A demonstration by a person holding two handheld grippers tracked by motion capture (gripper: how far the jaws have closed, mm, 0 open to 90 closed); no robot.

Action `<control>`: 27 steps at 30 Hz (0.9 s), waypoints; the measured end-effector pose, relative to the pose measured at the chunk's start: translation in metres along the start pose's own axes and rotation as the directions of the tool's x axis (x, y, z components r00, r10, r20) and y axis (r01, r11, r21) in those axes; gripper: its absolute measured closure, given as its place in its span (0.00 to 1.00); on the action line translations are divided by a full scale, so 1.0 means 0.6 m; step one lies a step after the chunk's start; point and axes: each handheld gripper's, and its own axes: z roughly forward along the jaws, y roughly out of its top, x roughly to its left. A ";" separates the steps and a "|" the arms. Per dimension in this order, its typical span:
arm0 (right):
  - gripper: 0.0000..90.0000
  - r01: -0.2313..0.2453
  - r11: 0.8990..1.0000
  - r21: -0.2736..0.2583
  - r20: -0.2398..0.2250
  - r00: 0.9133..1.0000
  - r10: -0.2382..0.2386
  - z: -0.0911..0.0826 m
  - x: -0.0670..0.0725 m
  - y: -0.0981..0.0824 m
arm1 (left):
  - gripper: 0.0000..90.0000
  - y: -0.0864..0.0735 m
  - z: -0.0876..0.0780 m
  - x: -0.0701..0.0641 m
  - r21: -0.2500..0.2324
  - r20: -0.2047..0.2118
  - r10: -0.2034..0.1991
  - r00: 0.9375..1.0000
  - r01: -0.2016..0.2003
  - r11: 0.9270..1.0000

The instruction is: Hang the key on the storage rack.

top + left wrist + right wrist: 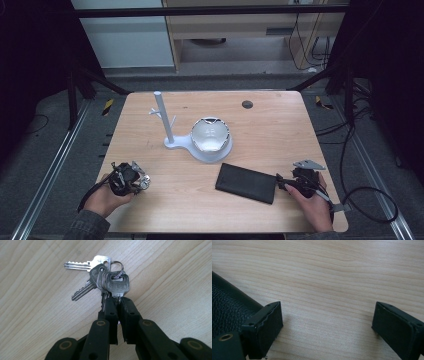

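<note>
Wooden table (pixel 270 125), bowl stand (pixel 210 136), black wallet (pixel 246 183)

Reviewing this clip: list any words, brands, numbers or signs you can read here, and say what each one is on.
Nothing can be read for certain.
Front key in the left gripper: stamped marks on its head, too blurred to read.
Top key: a faint stamp, unreadable.
Black case: no text to be seen.
Bowl and white stand: no text to be seen.
</note>
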 end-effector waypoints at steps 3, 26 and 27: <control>0.11 0.001 1.000 -0.001 0.000 1.000 -0.001 0.000 0.000 0.000 | 0.93 0.000 -0.006 0.000 0.005 -0.008 0.012 1.000 -0.012 1.000; 0.11 0.001 1.000 0.000 0.000 1.000 -0.001 0.000 0.000 0.000 | 1.00 0.006 -0.035 0.011 -0.026 0.020 0.017 1.000 -0.016 1.000; 0.11 0.001 1.000 0.000 0.000 1.000 -0.001 0.000 0.000 0.000 | 1.00 0.006 -0.035 0.010 -0.023 0.028 0.021 0.999 -0.020 1.000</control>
